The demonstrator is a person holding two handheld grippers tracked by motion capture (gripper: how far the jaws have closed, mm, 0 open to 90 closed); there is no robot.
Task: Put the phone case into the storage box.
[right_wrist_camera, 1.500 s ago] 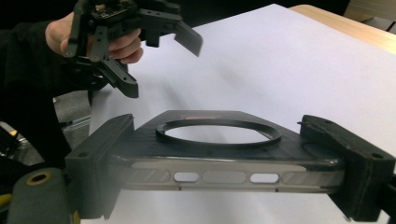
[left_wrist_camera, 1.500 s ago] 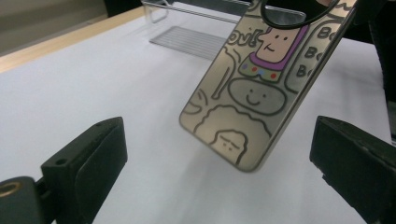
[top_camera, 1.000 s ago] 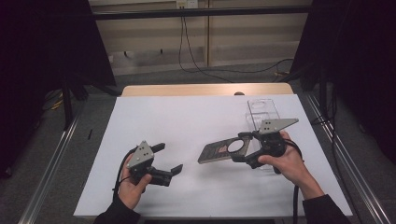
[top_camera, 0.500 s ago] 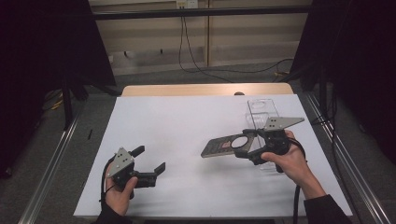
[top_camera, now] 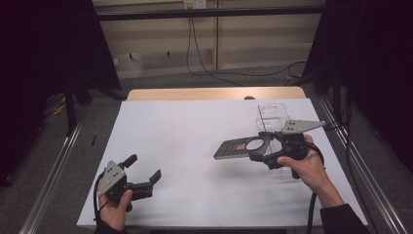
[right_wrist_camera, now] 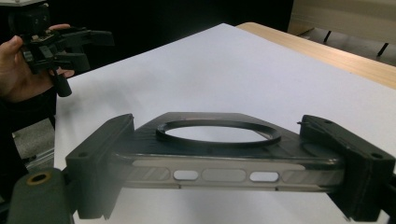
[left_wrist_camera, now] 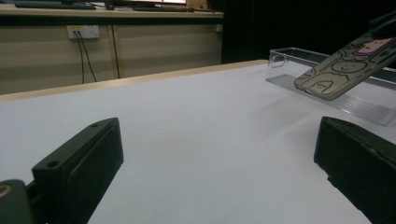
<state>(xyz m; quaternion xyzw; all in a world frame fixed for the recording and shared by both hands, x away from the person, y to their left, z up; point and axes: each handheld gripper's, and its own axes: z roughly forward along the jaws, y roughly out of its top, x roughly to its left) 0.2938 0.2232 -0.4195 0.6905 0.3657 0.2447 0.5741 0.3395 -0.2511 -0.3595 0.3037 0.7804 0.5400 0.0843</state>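
A dark phone case [top_camera: 234, 148] with a round ring on its back is held level above the white table [top_camera: 195, 131], right of the middle. My right gripper [top_camera: 259, 146] is shut on its right end. In the right gripper view the jaws clamp the case [right_wrist_camera: 219, 175] across its side edge, and the ring [right_wrist_camera: 219, 130] faces up. Near the front left corner my left gripper [top_camera: 143, 167] is open with nothing in it. Its view shows the case's patterned face [left_wrist_camera: 345, 65] at the upper right, far beyond the open jaws [left_wrist_camera: 215, 172].
A clear plastic shell [top_camera: 272, 116] lies on the table just behind and under my right hand, also seen as the clear shell [left_wrist_camera: 327, 88]. A wooden table edge [top_camera: 214, 92] runs along the back. Metal rails [top_camera: 53, 165] flank both sides. The person's left hand and gripper [right_wrist_camera: 56, 42] are far off.
My left gripper has drawn back to the left and toward the table's front edge, still open. The right gripper and the phone case have hardly moved.
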